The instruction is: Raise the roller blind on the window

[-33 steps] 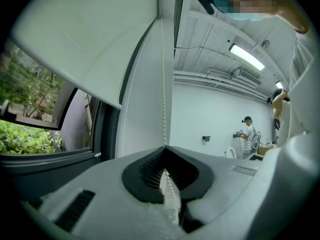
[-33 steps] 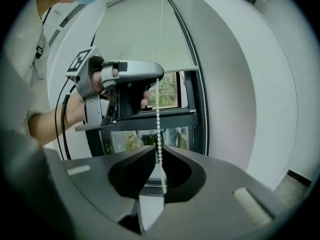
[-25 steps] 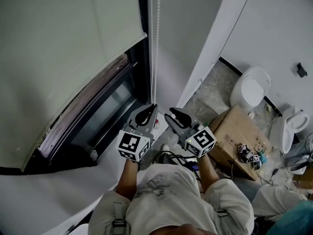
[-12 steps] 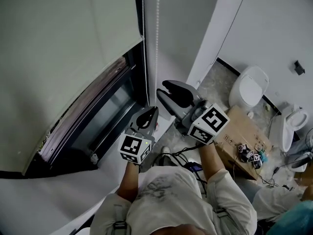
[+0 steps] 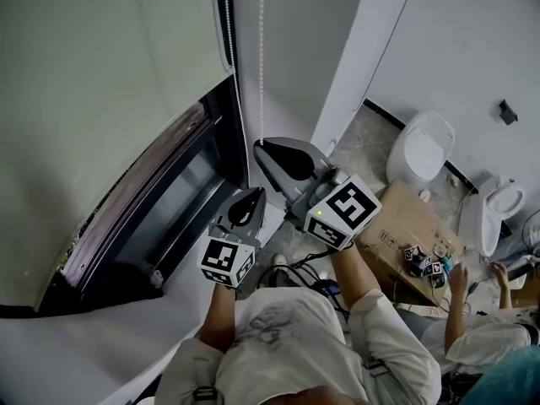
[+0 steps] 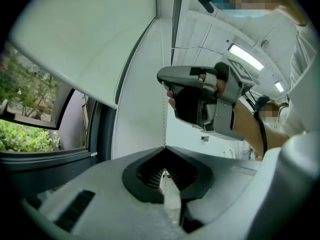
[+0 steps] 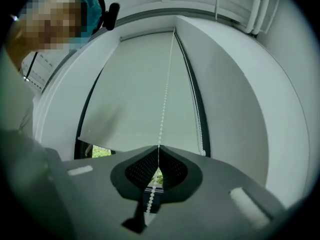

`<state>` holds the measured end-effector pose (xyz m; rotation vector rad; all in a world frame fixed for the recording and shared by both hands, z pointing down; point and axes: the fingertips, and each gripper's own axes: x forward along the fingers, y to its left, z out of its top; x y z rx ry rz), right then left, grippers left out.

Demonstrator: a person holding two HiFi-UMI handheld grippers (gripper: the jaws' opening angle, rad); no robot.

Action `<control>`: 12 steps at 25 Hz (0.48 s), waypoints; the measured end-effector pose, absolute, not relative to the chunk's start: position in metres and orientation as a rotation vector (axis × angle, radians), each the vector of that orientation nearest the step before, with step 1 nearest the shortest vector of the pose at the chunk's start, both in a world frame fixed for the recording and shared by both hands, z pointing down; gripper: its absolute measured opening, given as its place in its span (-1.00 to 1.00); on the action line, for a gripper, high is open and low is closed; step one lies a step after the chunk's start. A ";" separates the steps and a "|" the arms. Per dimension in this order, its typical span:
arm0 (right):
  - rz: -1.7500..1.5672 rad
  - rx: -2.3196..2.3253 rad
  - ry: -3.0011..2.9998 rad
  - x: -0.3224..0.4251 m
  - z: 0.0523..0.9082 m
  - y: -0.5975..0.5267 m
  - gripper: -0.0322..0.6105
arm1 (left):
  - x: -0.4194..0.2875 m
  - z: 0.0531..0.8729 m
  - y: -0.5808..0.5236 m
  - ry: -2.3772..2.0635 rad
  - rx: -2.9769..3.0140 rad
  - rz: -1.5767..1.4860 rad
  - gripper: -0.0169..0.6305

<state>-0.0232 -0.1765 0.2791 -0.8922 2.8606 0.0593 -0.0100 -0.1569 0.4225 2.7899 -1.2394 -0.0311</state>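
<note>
Right gripper view: claw [image 7: 158,148] newly closed on chain [image 7: 163,109]

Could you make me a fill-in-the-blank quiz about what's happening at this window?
1. The left gripper and the right gripper are both shut on the bead ___.
2. The right gripper grips it ___ up than the left.
3. The roller blind is only ___ raised; greenery shows beneath it.
Missing: chain; higher; partly.
The right jaws have only just closed.

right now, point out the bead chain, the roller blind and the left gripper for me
bead chain [image 5: 261,57], head view, on the right-hand hanging strand
roller blind [image 5: 101,83], head view, middle of its pale fabric
left gripper [image 6: 164,148], left gripper view, where its shut jaw tips meet on the chain
</note>
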 end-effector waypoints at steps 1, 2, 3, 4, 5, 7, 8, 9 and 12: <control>0.079 -0.901 2.855 -0.023 0.278 -0.176 -0.86 | -0.011 0.422 -0.158 -1.244 2.792 -0.034 -0.92; 0.097 -0.906 2.850 -0.022 0.277 -0.176 -0.86 | -0.012 0.421 -0.159 -1.250 2.793 -0.036 -0.92; 0.111 -0.908 2.846 -0.022 0.276 -0.176 -0.87 | -0.012 0.420 -0.159 -1.254 2.793 -0.038 -0.92; 0.123 -0.914 2.843 -0.021 0.276 -0.175 -0.87 | -0.012 0.420 -0.159 -1.255 2.792 -0.037 -0.92; 0.133 -0.923 2.841 -0.020 0.278 -0.173 -0.87 | -0.011 0.421 -0.157 -1.254 2.790 -0.031 -0.92; 0.150 -0.947 2.850 -0.019 0.283 -0.171 -0.87 | -0.008 0.427 -0.155 -1.252 2.786 -0.001 -0.92; 0.155 -0.957 2.860 -0.019 0.287 -0.172 -0.87 | -0.007 0.431 -0.155 -1.252 2.784 0.016 -0.92; 0.153 -0.964 2.869 -0.019 0.292 -0.172 -0.87 | -0.006 0.436 -0.156 -1.252 2.781 0.030 -0.92; 0.131 -0.977 2.883 -0.020 0.306 -0.173 -0.87 | -0.007 0.451 -0.157 -1.246 2.761 0.054 -0.92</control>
